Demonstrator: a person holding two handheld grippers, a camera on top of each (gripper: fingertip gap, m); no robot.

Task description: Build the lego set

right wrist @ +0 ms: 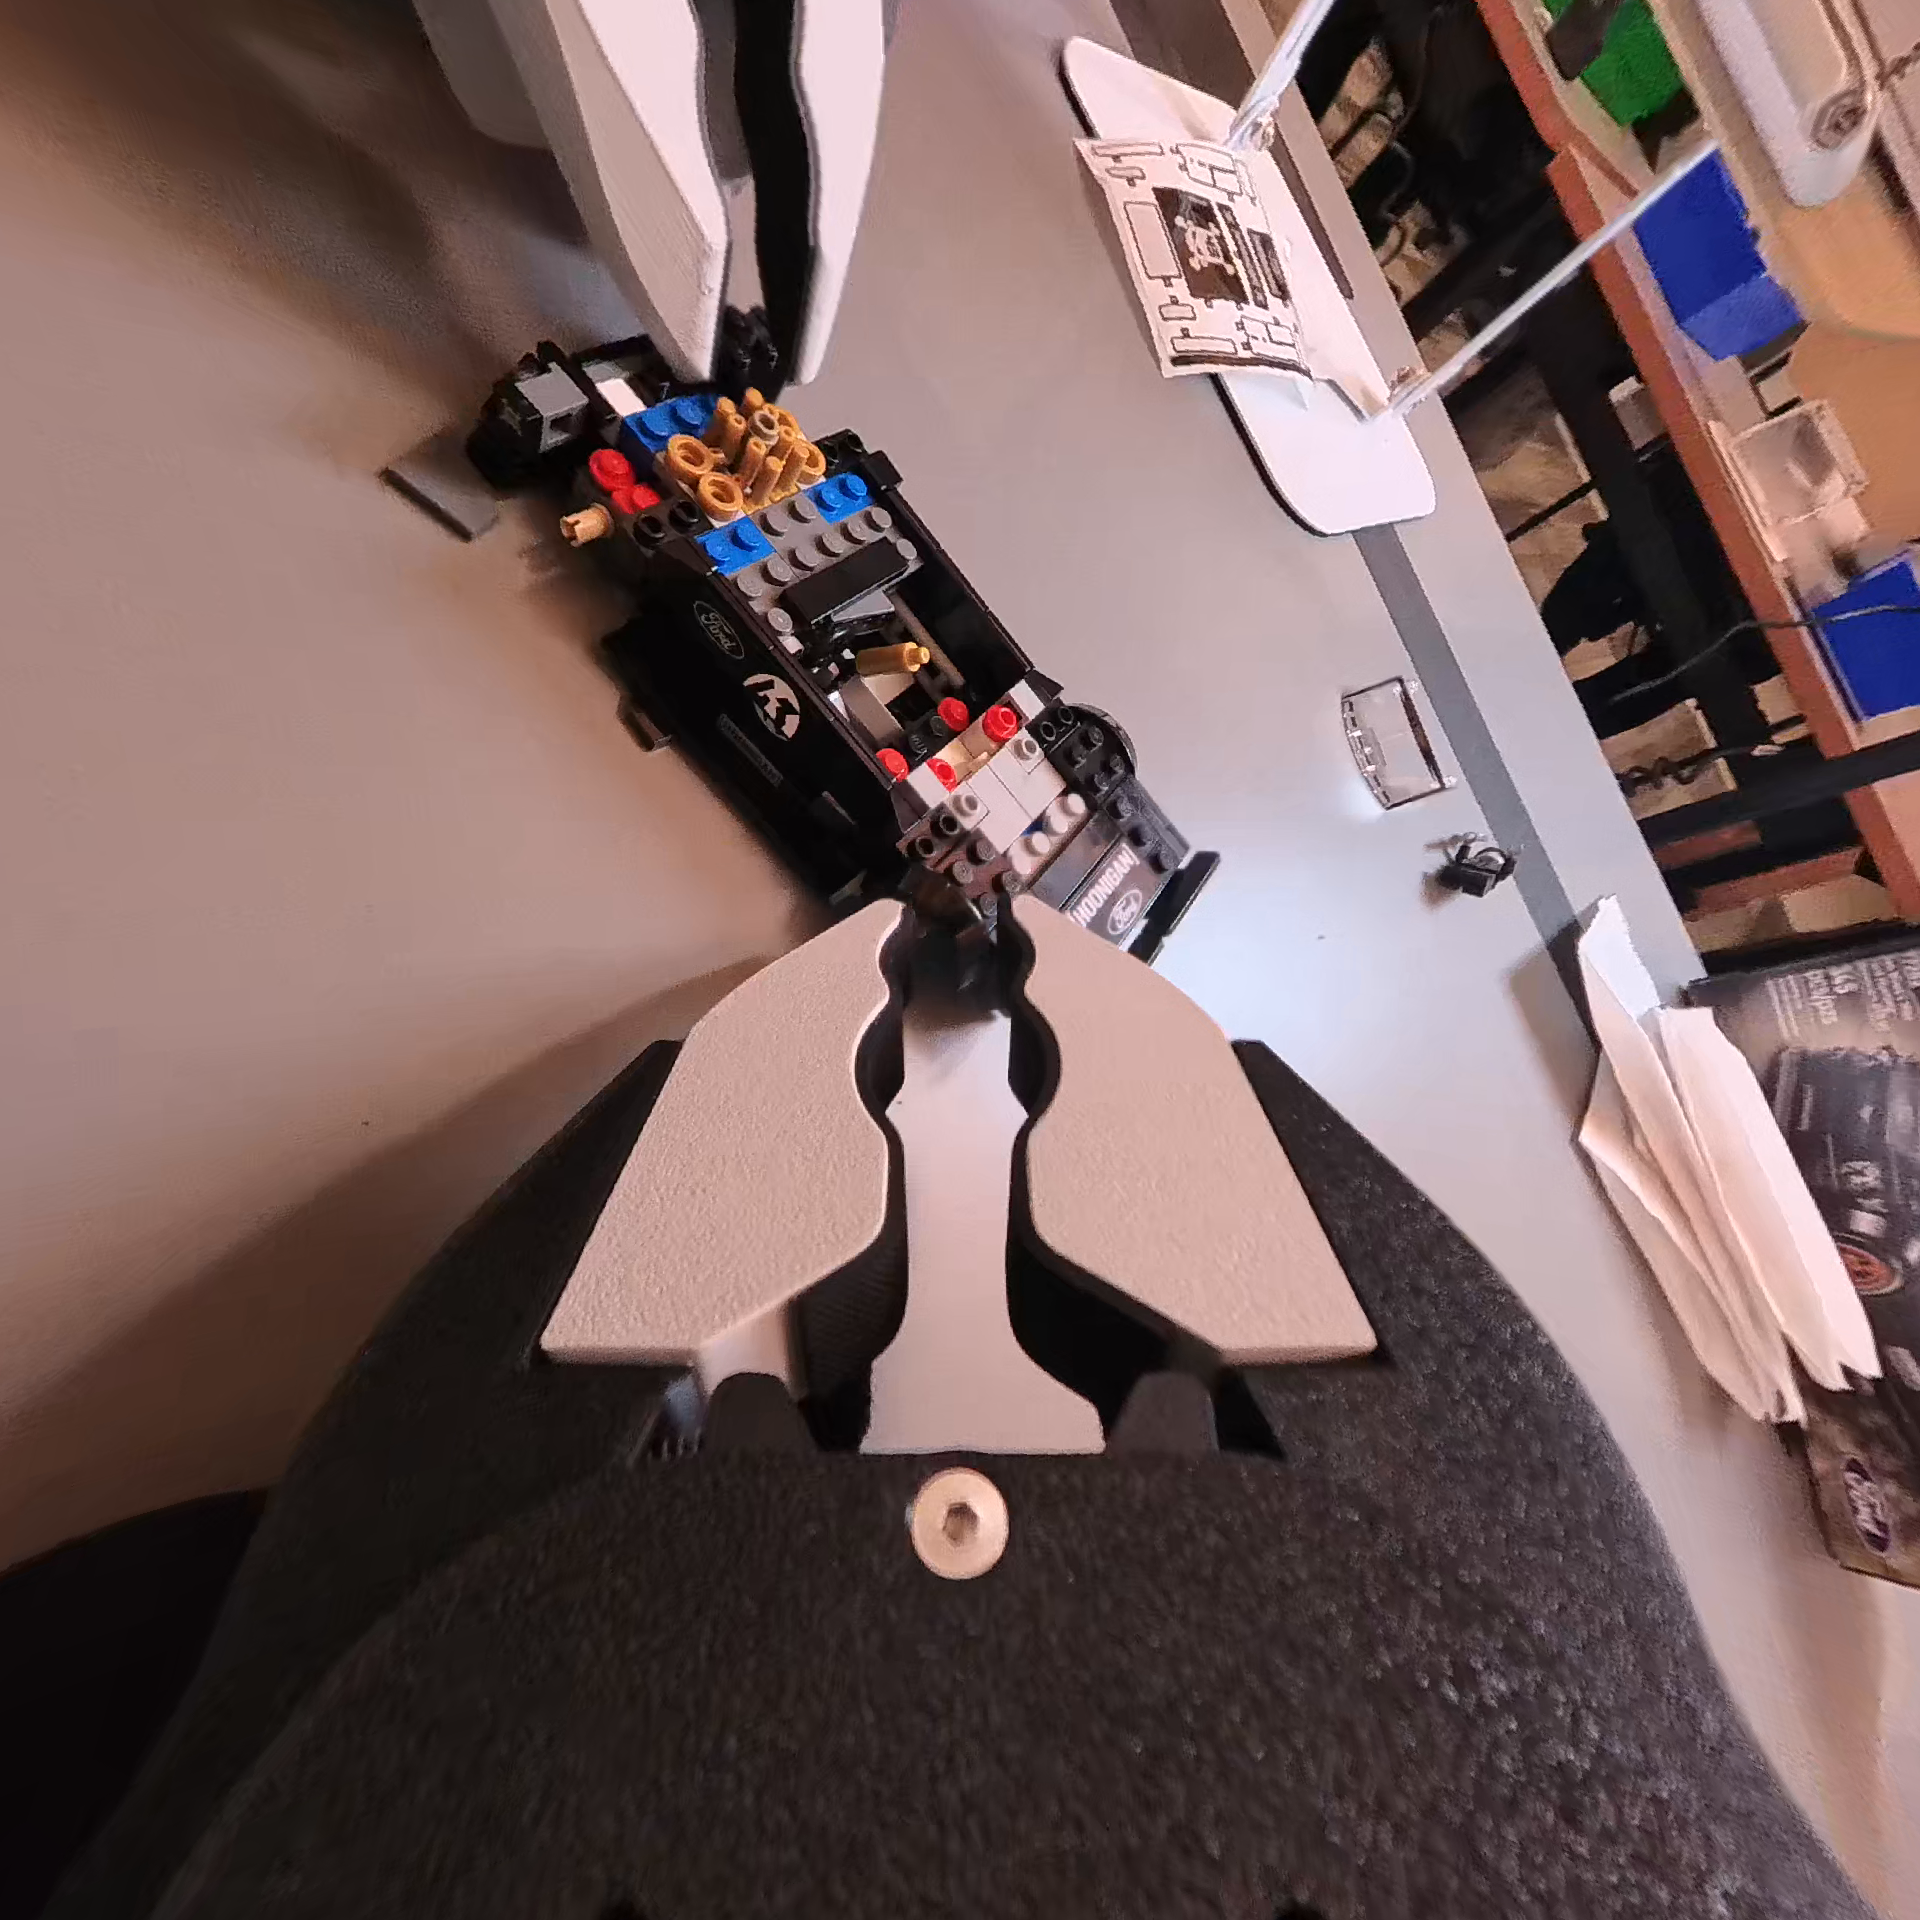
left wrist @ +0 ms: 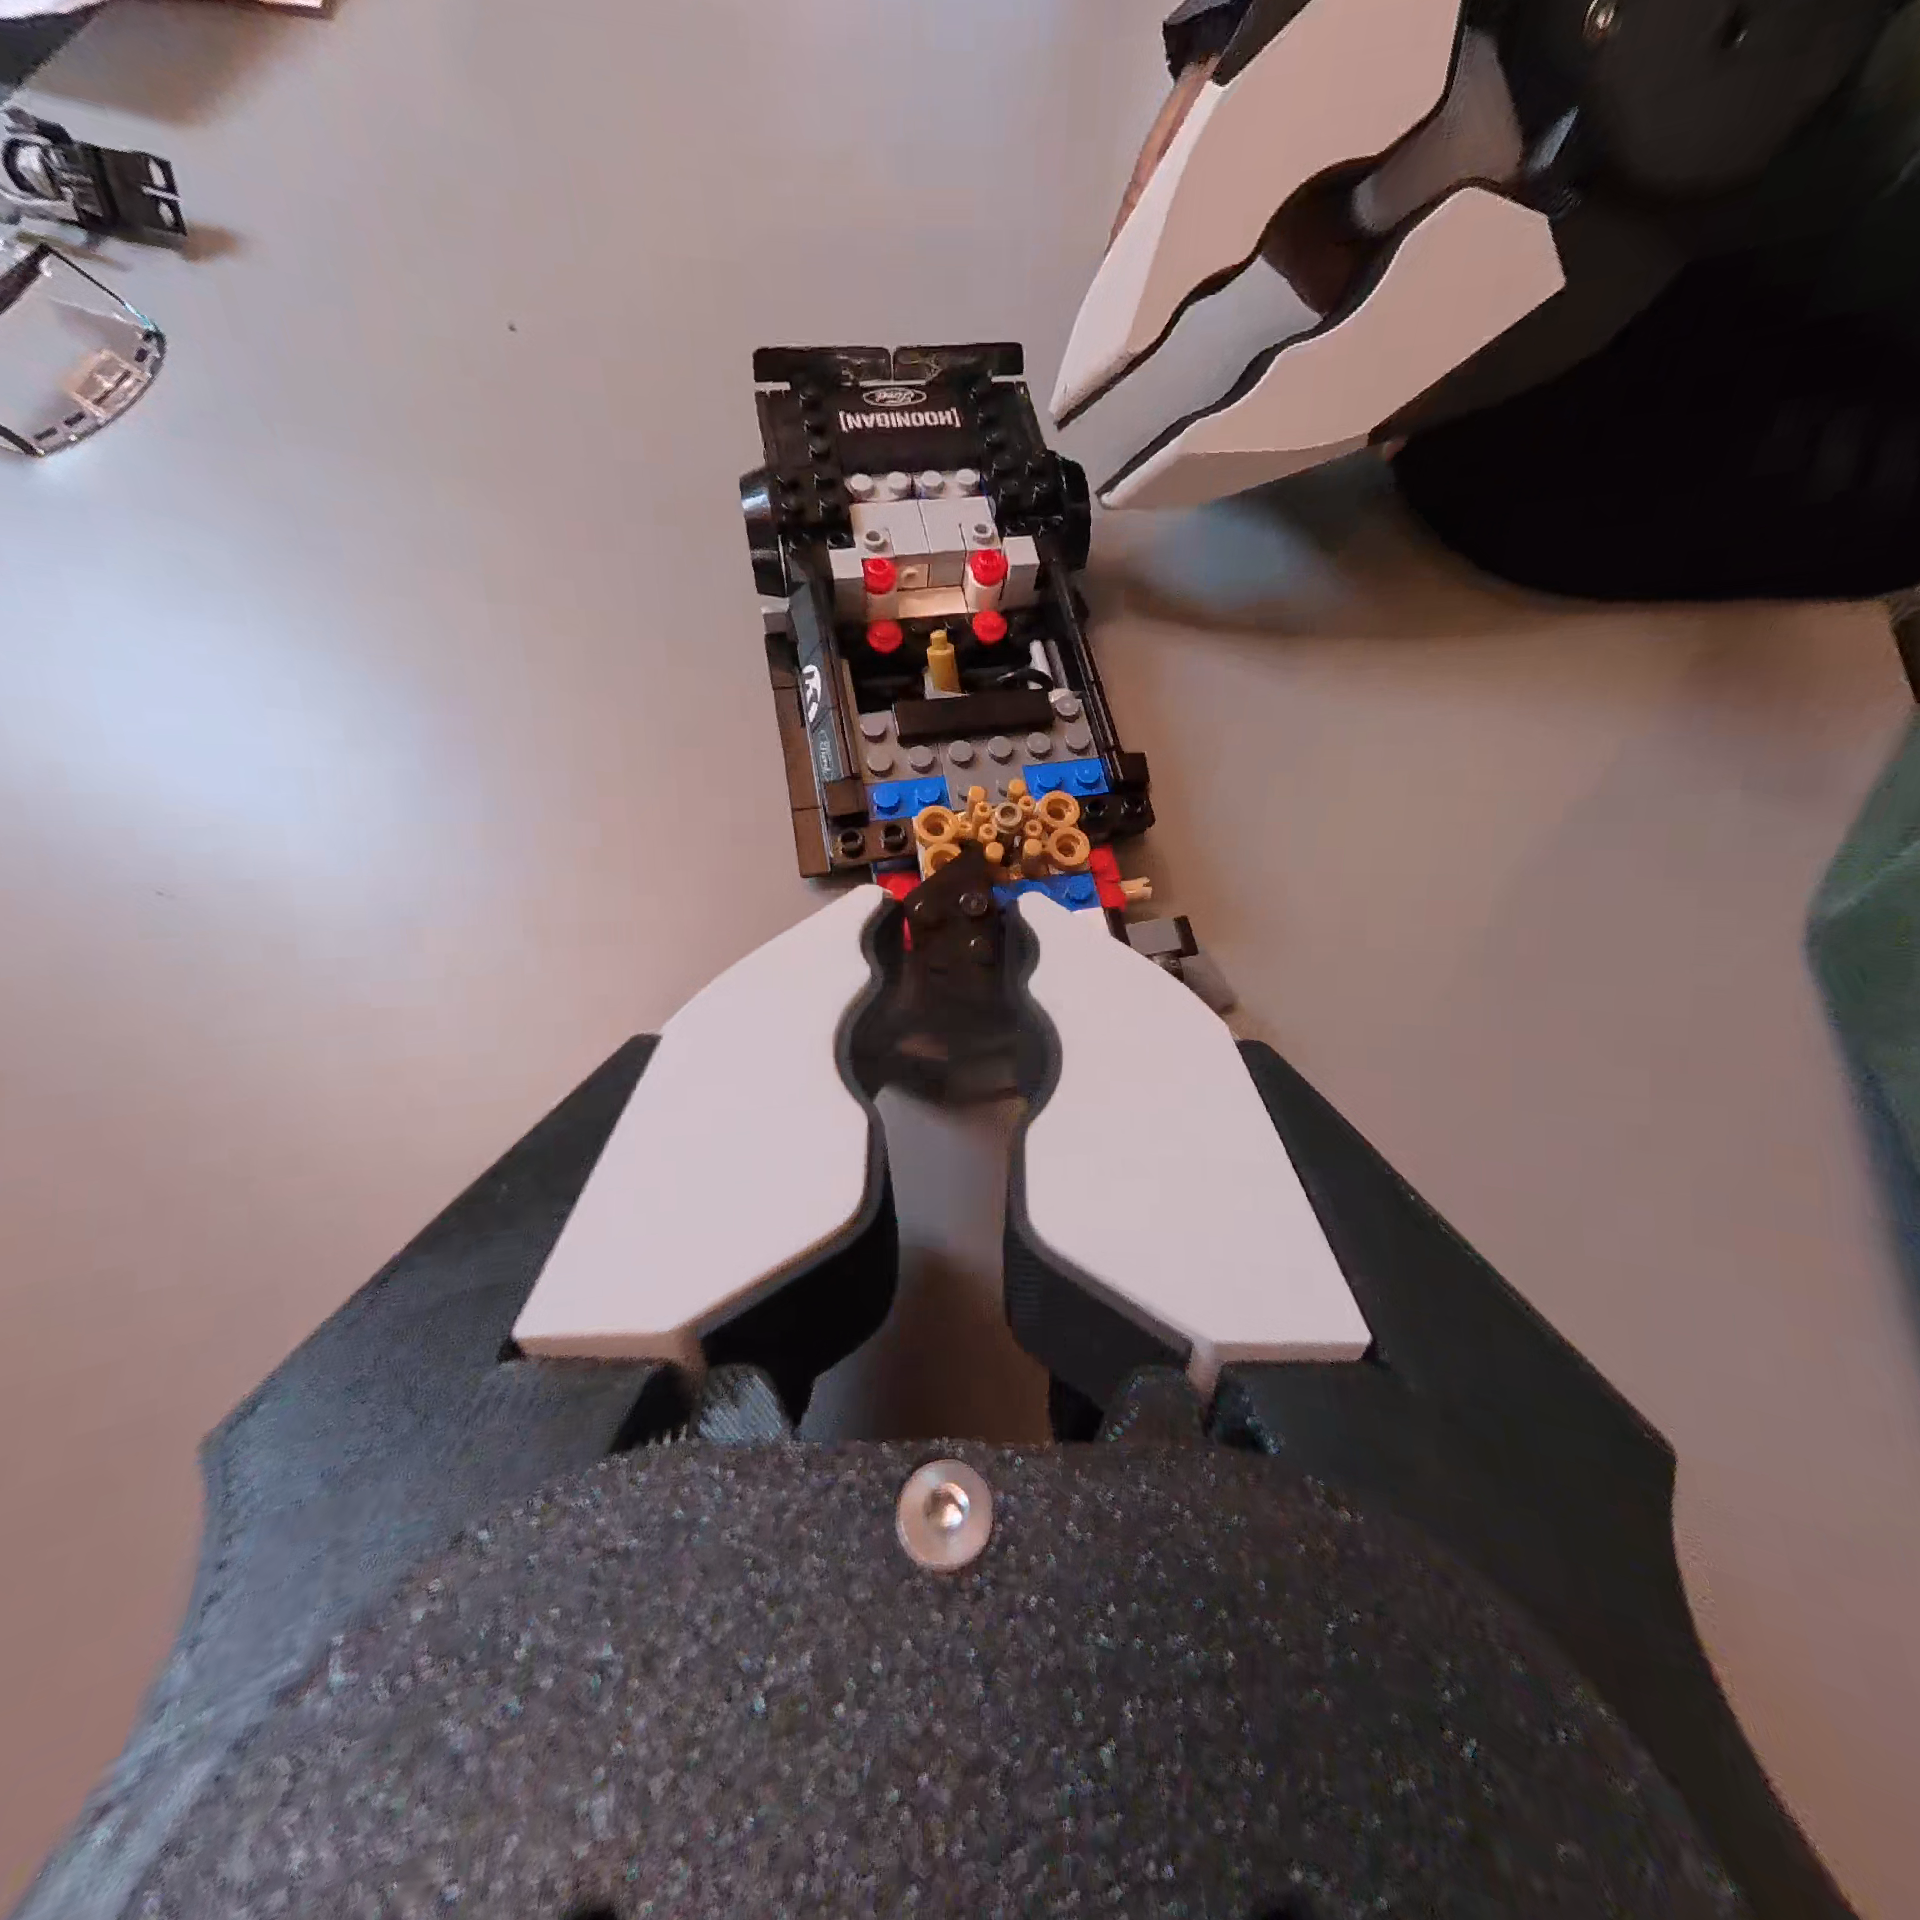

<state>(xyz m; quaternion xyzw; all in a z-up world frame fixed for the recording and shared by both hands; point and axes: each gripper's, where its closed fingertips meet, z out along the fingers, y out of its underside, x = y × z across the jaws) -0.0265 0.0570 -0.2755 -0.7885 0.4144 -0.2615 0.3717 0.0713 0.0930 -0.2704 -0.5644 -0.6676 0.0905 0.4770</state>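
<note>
- The left gripper (left wrist: 948, 906) is clamped on a small black studded piece (left wrist: 956, 920), held just over the front end of the lego car (left wrist: 925, 644), beside its gold engine cluster (left wrist: 1003, 831).
- The right gripper (right wrist: 951, 914) hangs at the car's rear corner, jaws a narrow gap apart; whether they pinch anything cannot be told.
- The car stands mid-table (left wrist: 416, 831), well in from the edges.
- A sticker sheet (right wrist: 1195, 260), a clear windscreen piece (right wrist: 1392, 743) and a booklet (right wrist: 1714, 1195) lie along the table's far edge.

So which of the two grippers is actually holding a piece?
The left gripper: a black piece sits pinched between its fingers. The right gripper's fingers hold nothing.
</note>
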